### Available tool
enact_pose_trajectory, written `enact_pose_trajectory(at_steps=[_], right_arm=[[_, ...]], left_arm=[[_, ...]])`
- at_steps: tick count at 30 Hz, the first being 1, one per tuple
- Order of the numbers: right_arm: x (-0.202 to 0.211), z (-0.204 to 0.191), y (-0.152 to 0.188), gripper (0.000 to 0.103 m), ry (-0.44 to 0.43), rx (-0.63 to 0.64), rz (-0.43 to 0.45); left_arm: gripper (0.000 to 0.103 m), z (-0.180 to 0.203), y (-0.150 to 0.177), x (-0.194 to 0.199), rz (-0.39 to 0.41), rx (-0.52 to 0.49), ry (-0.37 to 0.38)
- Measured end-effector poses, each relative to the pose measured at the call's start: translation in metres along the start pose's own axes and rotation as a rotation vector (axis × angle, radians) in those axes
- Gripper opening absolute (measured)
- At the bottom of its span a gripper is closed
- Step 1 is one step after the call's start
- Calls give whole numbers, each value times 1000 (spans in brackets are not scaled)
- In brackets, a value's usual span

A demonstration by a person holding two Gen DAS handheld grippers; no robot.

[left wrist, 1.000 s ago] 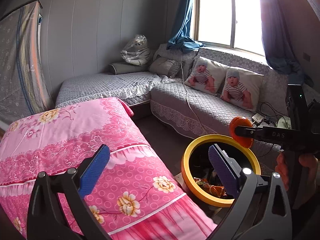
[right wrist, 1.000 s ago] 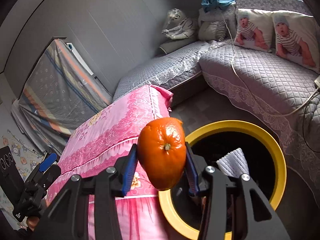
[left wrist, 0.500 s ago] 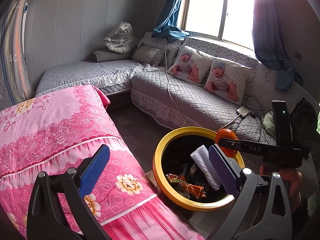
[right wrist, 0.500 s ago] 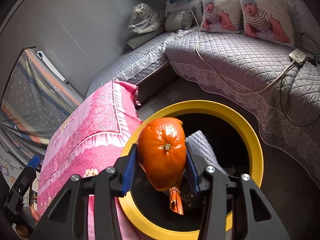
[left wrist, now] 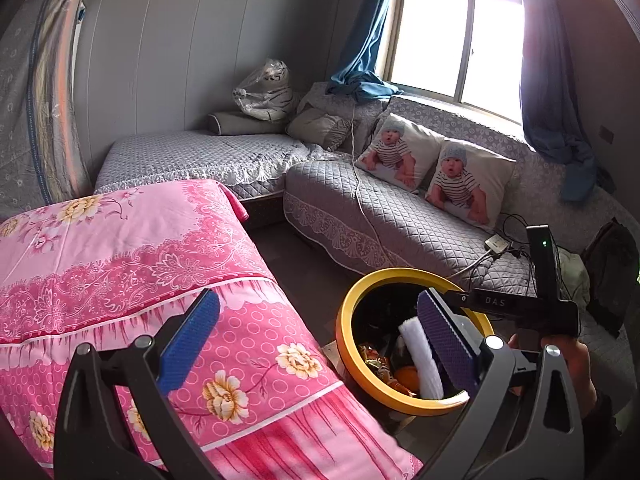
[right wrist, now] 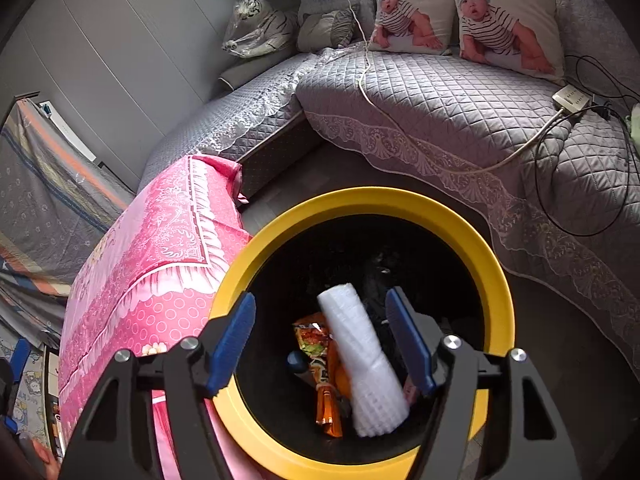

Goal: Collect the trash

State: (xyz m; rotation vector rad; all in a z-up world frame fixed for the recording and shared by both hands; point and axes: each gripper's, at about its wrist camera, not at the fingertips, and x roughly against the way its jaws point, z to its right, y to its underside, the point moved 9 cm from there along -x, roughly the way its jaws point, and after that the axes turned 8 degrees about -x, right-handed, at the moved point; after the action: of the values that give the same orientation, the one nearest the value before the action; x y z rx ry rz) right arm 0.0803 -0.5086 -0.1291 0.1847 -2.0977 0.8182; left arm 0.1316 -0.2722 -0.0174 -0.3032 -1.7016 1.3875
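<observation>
A yellow-rimmed trash bin (right wrist: 472,240) stands on the floor beside the pink-covered table; it also shows in the left wrist view (left wrist: 348,344). Inside lie a white rolled foam net (right wrist: 368,360), an orange snack wrapper (right wrist: 320,352) and the orange (right wrist: 343,380), mostly hidden under the roll; the orange shows in the left wrist view (left wrist: 408,376). My right gripper (right wrist: 324,340) is open and empty, right above the bin's mouth; it shows in the left wrist view (left wrist: 516,306). My left gripper (left wrist: 316,332) is open and empty, over the table's edge.
A pink floral cloth covers the table (left wrist: 120,264) left of the bin. A grey quilted corner sofa (left wrist: 380,216) with two baby-print pillows (left wrist: 436,168) runs behind. Cables and a power strip (right wrist: 572,98) lie on the sofa at right.
My right gripper moved over the bin, opened and let go of the orange, which now lies inside the bin. The left gripper stayed open.
</observation>
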Motion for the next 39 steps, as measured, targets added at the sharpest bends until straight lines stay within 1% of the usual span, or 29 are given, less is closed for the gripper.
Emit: enact_pose_trajectory(at_steps=[2, 4, 5, 7, 9, 10, 11, 13, 15, 19, 21, 23, 27, 30, 34, 36, 39], right_arm=[[-7, -2, 4, 71, 34, 24, -3], [-12, -8, 8, 74, 58, 54, 4], [-13, -12, 9, 82, 72, 69, 20], [-12, -21, 11, 89, 88, 101, 65], [-10, -35, 14, 92, 88, 134, 99], [-8, -42, 15, 94, 83, 149, 111], [-6, -53, 17, 95, 70, 168, 124], [-1, -78, 26, 95, 32, 222, 139], [6, -106, 38, 95, -12, 277, 157], [33, -168, 68, 95, -100, 392, 230], [49, -196, 87, 95, -159, 433, 246], [68, -220, 103, 95, -202, 463, 276], [100, -253, 136, 95, -268, 499, 331], [117, -263, 155, 95, -296, 500, 374], [137, -264, 173, 95, -319, 508, 467], [143, -263, 180, 95, -327, 511, 485], [146, -262, 187, 95, -330, 518, 474]], left_arm=[[95, -13, 0, 10, 25, 3, -43], [95, -28, 4, 20, 32, 6, -103], [95, -37, 6, 25, 32, 11, -138], [95, -54, 11, 39, 34, 30, -197], [95, -72, 15, 55, 58, 60, -233], [95, -82, 16, 65, 76, 69, -267], [95, -92, 18, 75, 87, 70, -326], [95, -110, 22, 93, 81, 48, -452], [95, -124, 26, 110, 80, 25, -547], [95, -146, 35, 150, 127, 73, -646], [95, -154, 40, 171, 163, 114, -672], [95, -161, 44, 189, 183, 145, -681], [95, -170, 55, 213, 151, 131, -735], [95, -174, 67, 229, 154, 149, -760], [95, -170, 79, 245, 160, 140, -815], [95, -168, 84, 249, 160, 157, -806], [95, -163, 87, 251, 166, 171, -789]])
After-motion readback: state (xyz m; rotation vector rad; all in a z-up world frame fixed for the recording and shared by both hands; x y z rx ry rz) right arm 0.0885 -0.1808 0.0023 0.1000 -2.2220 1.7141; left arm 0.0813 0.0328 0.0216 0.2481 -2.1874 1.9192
